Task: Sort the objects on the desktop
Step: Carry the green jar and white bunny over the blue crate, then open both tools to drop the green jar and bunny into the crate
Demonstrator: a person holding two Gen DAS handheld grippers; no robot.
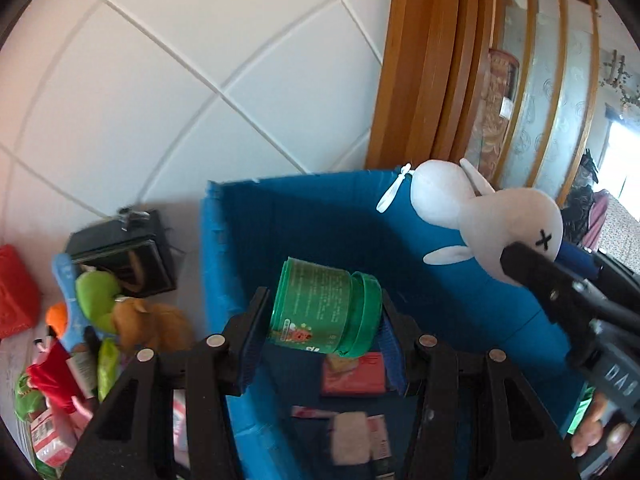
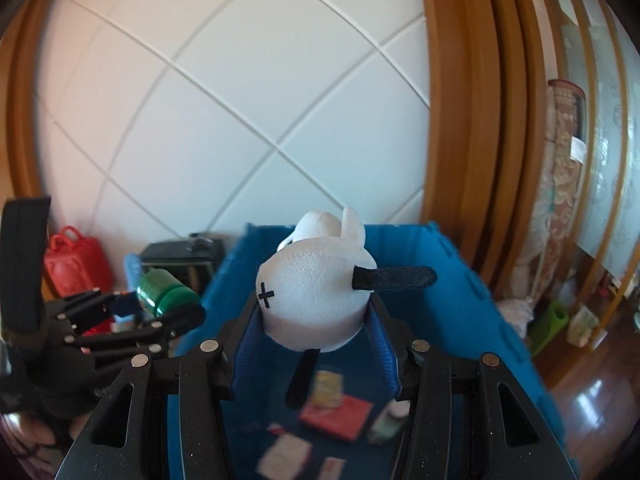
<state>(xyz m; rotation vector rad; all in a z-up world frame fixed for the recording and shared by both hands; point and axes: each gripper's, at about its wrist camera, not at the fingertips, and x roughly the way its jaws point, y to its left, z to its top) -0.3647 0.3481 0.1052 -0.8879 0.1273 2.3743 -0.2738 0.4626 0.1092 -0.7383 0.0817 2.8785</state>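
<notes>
My left gripper [image 1: 320, 320] is shut on a green plastic jar [image 1: 320, 308] with a green lid, held on its side above the open blue bin [image 1: 288, 224]. The same jar [image 2: 164, 290] and the left gripper [image 2: 156, 308] show at the left of the right wrist view. My right gripper [image 2: 312, 324] is shut on a white plush toy [image 2: 312, 292] with a black cross eye and black ears, also over the blue bin [image 2: 452, 292]. In the left wrist view the plush toy [image 1: 500, 216] hangs at the right, gripped by the right gripper [image 1: 532, 268].
Several small packets [image 2: 336, 412] lie on the bin's floor. Left of the bin sit a heap of soft toys [image 1: 116, 312], a black box [image 1: 120, 252] and a red case [image 2: 76, 264]. White tiled wall behind; a wooden door frame [image 1: 420, 80] at the right.
</notes>
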